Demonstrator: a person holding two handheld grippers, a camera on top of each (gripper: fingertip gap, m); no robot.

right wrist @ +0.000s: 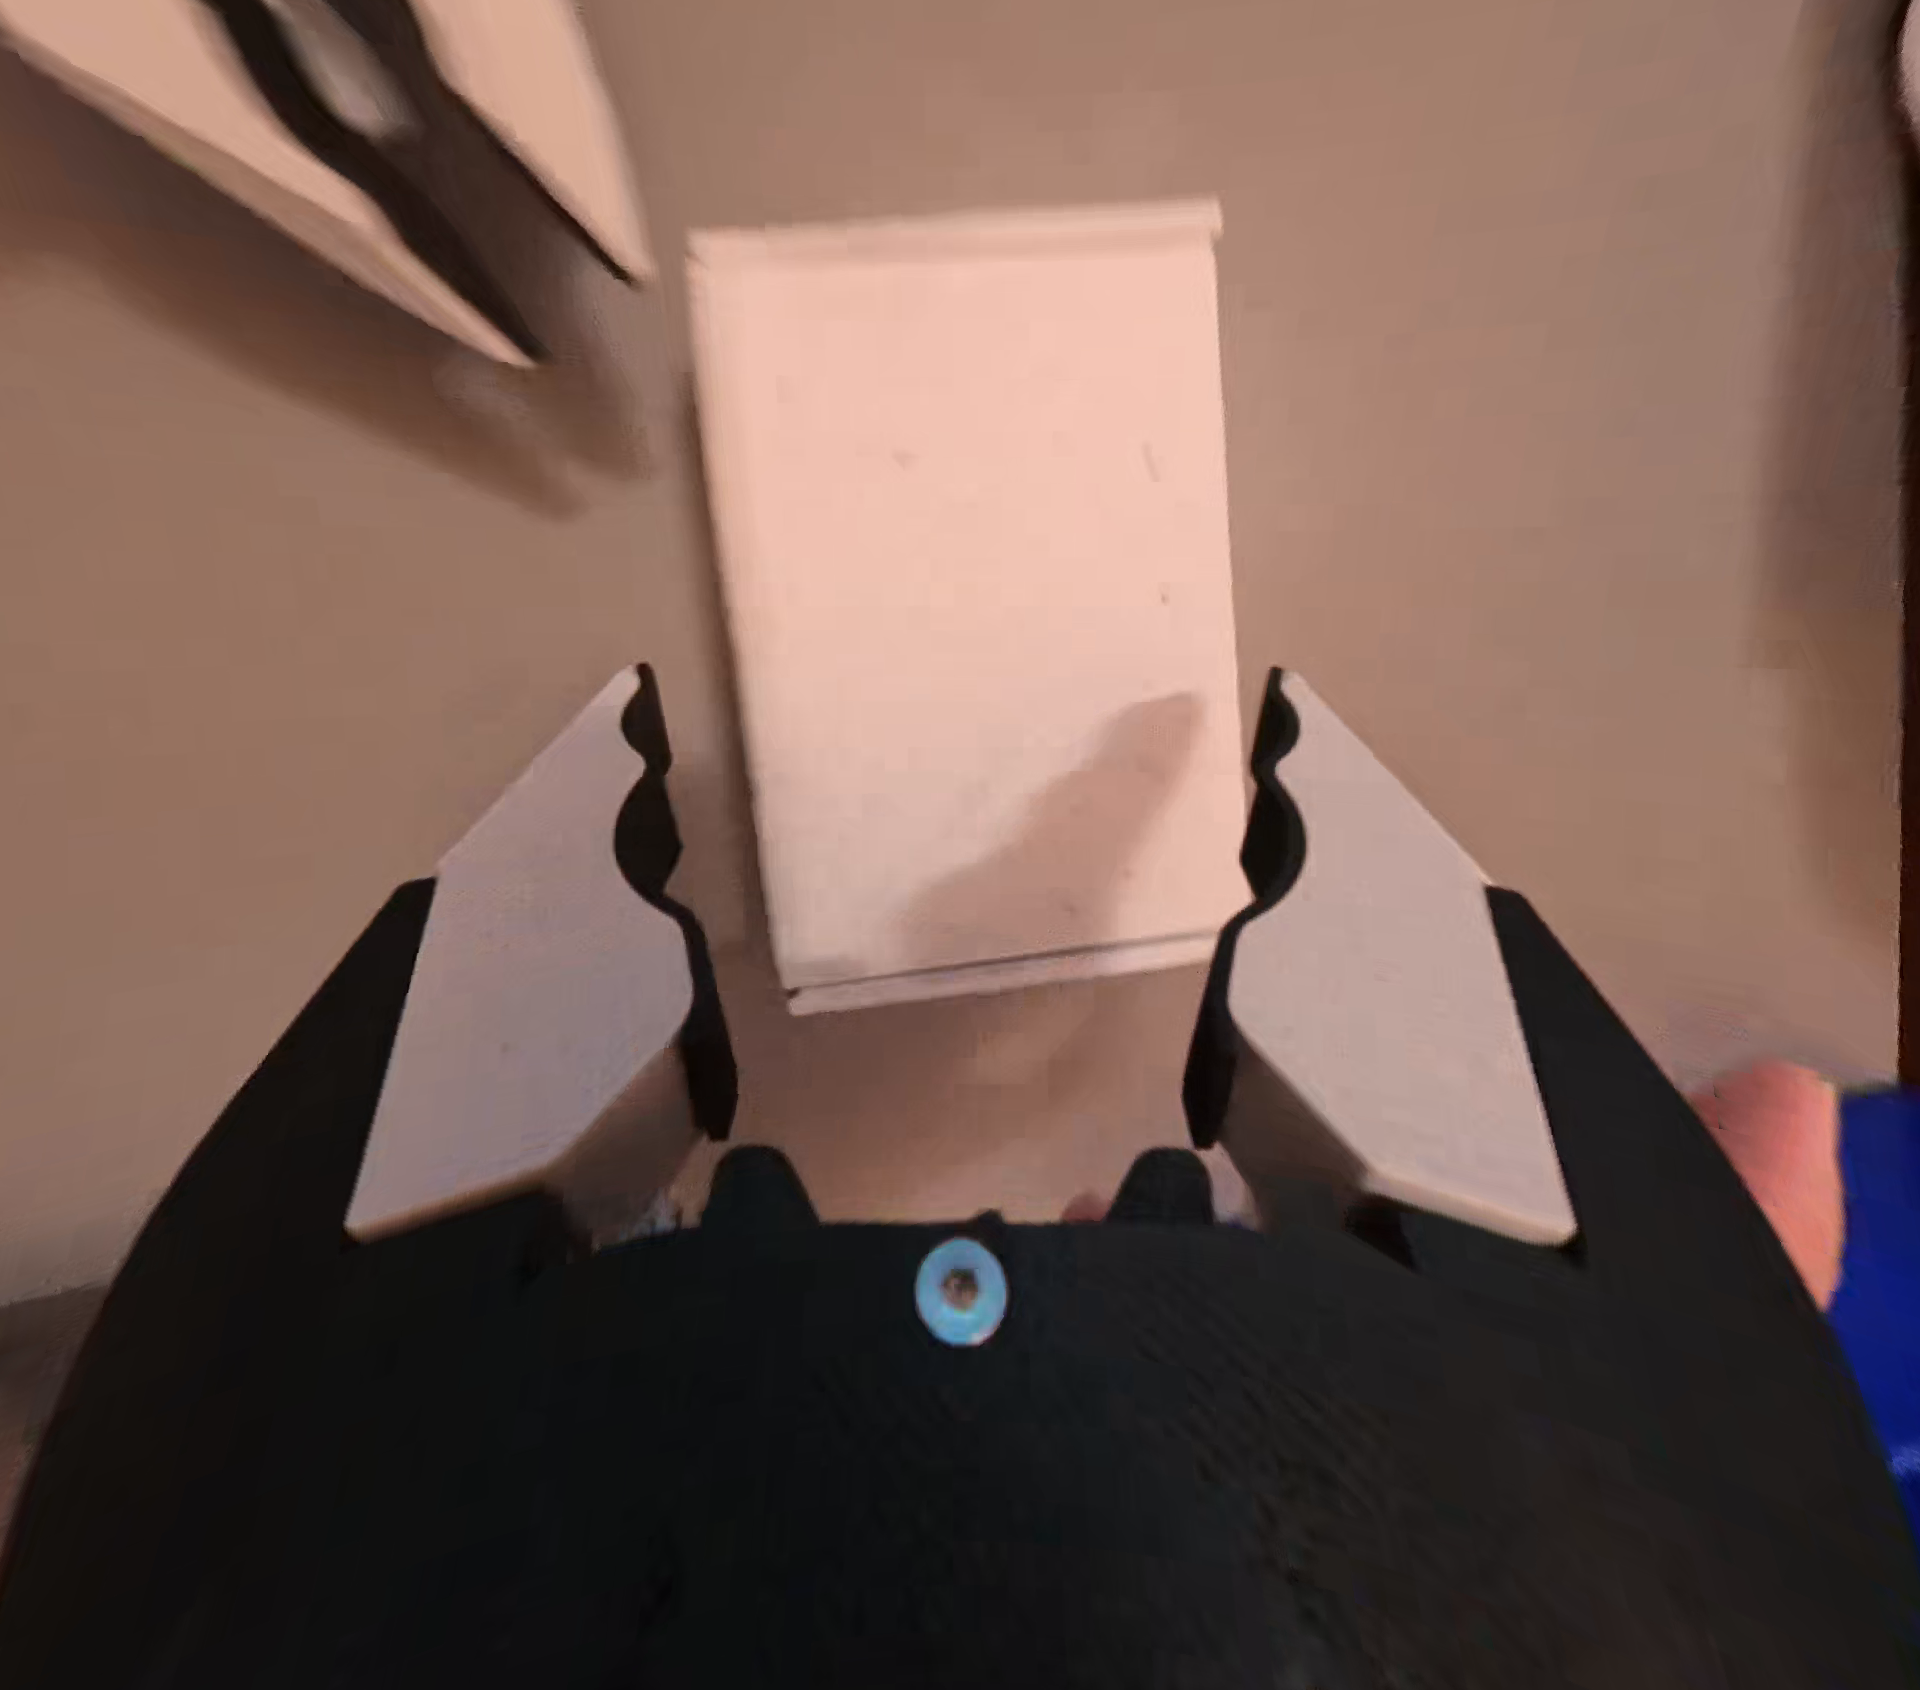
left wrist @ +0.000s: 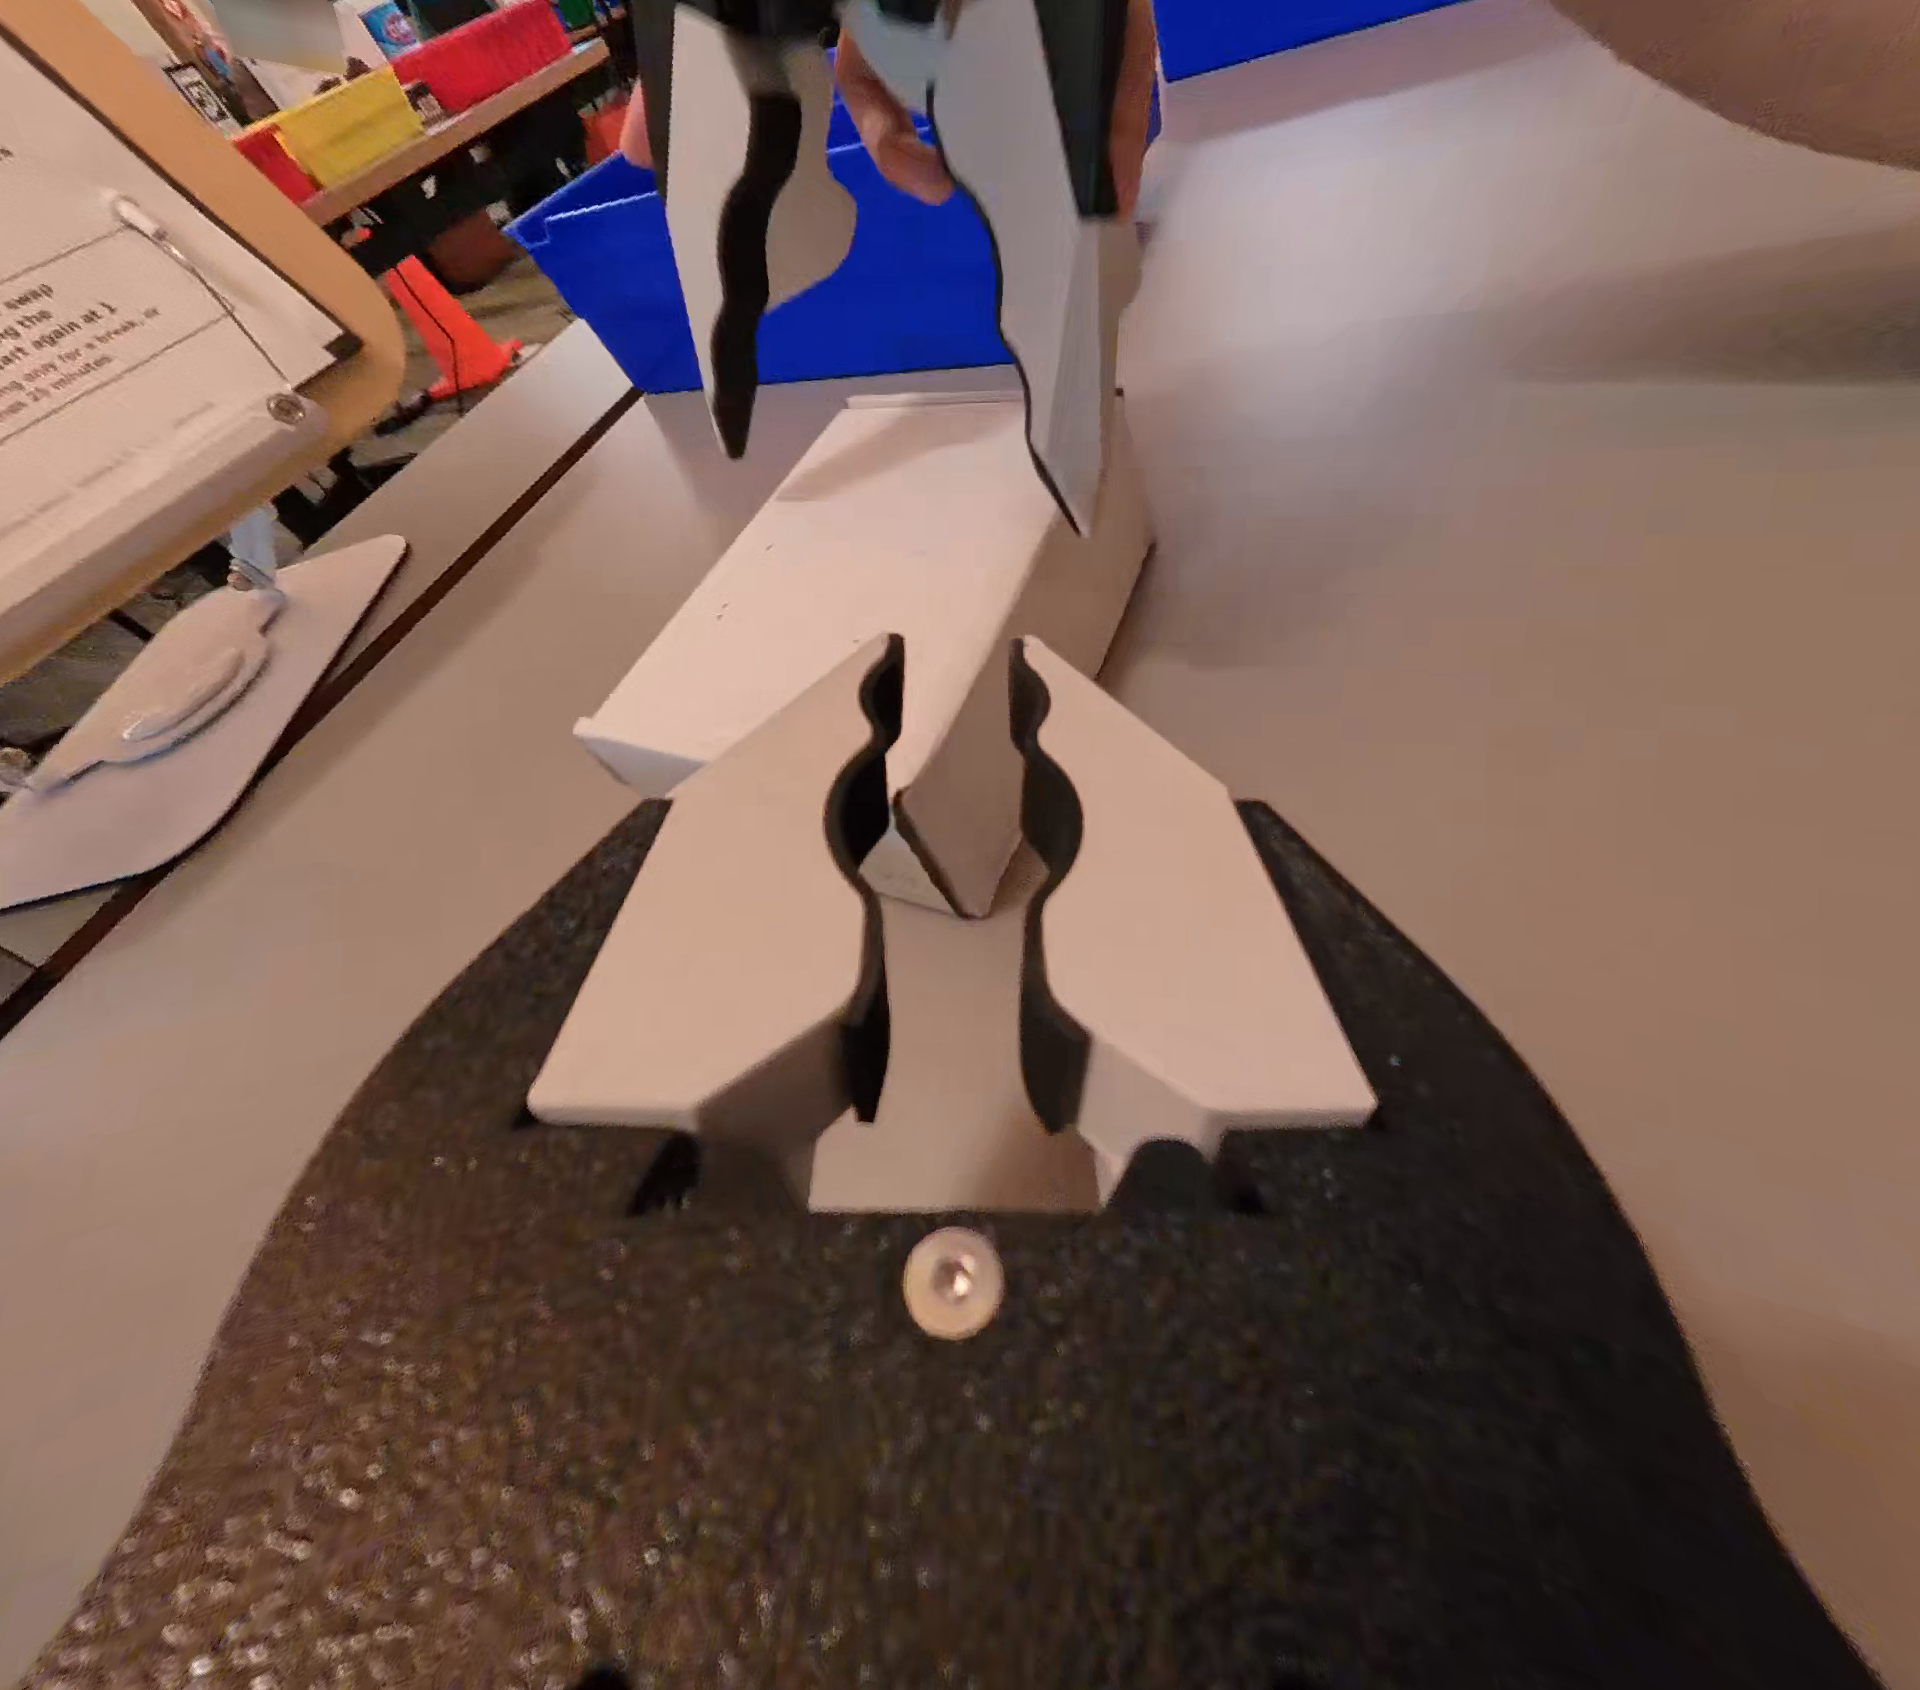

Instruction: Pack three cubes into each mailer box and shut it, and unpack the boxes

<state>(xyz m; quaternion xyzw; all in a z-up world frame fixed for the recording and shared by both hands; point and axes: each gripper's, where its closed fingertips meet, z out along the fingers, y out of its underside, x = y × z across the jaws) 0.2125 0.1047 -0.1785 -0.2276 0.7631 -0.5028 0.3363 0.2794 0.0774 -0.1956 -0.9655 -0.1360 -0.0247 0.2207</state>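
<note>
Left gripper (left wrist: 954, 653): jaws narrow, nipping a corner flap of the flat white cardboard mailer box (left wrist: 883, 560), which lies shut on the beige bench (left wrist: 1455, 705). Right gripper (right wrist: 961, 684): jaws wide, empty, poised above the box's far end. Judged: box packed or awaiting unpacking; contents hidden. No cubes visible. Blue plastic bins (left wrist: 894, 290) beyond; right view blurred.

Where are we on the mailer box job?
Done: one white mailer box lies shut on the table. In hand: right tongs hover open over it; left tongs are nearly closed at its corner, grip unclear. Left: no cubes show, so packed or emptied cannot be told; next is likely opening it.
</note>
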